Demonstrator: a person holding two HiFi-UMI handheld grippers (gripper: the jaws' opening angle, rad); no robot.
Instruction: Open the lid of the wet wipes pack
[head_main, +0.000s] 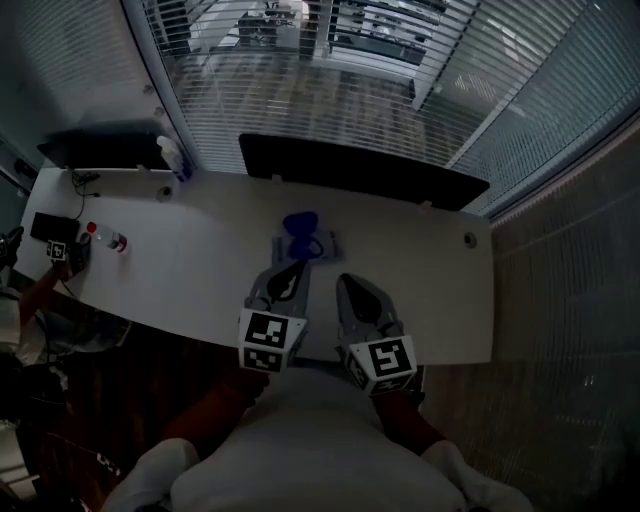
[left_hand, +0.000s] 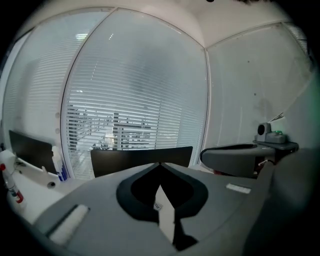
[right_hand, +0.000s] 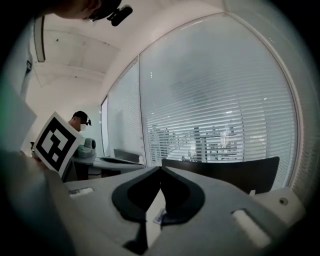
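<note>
Two grippers, both clenched tip to tip on nothing: left gripper (head_main: 297, 268), right gripper (head_main: 347, 285). One blue wet wipes pack (head_main: 303, 238) on the white table (head_main: 200, 275), just ahead of the left gripper, ahead-left of the right. Contact not discernible. One bottle (head_main: 106, 238) far left.

Wet wipes pack (head_main: 306, 250): lies flat on white desk (head_main: 200, 270), approx mid-desk, closer to near edge than far. Pale, low rectangular pkg, long side running left-right, roughly square to desk's front edge. Dark blue patch on top centre, rounded & lobed in outline, reaching past pack's far edge; looks like the lid (head_main: 301, 226). Light dim, pack small in head view: can't tell if lid is up or shut. Print not legible.
</note>
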